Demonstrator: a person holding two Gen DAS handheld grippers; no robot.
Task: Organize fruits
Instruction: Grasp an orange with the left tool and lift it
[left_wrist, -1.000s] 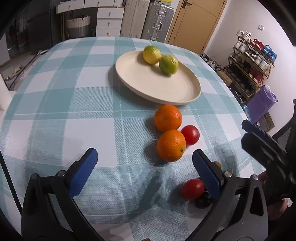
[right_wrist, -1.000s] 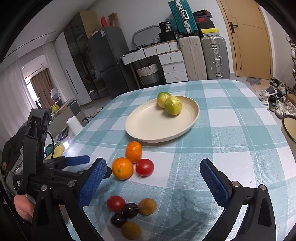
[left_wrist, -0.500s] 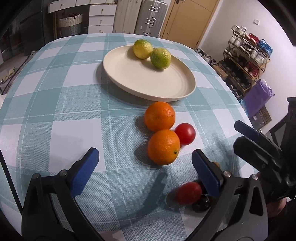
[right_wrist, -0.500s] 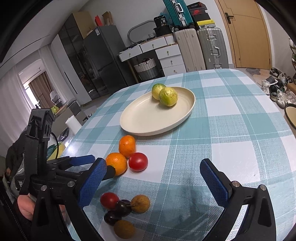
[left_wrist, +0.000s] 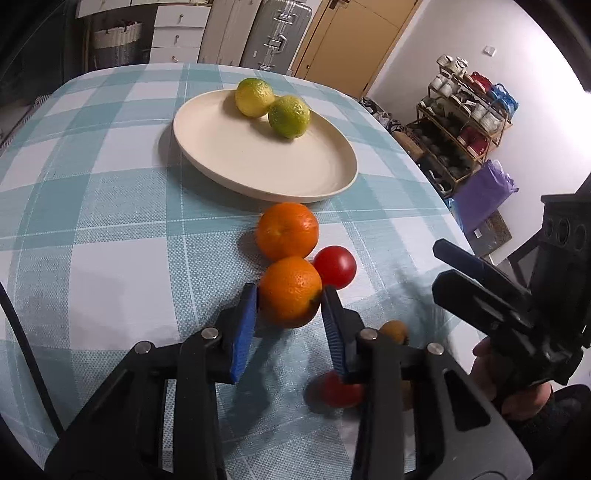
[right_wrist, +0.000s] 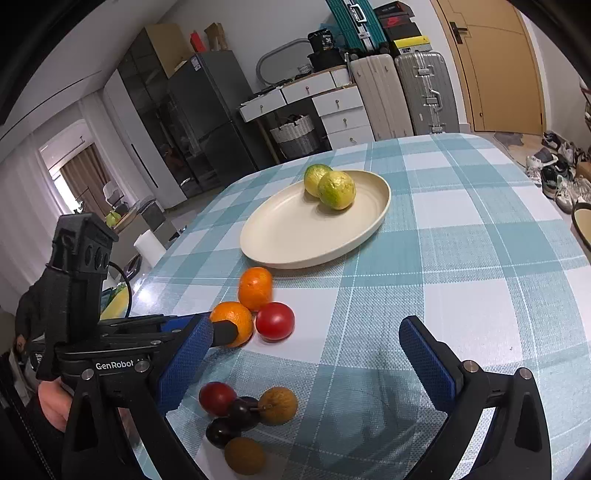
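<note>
Orange pair (left_wrist: 287, 230), near one (left_wrist: 290, 291) in closing left tool (left_wrist: 290, 306), right tool (right_wrist: 306, 354) spread

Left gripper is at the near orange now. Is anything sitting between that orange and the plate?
Yes. The second orange lies on the cloth directly between the near orange, which the closing left gripper pads flank, and the plate. The red tomato touches its right side. Lifting over them looks feasible.
</note>
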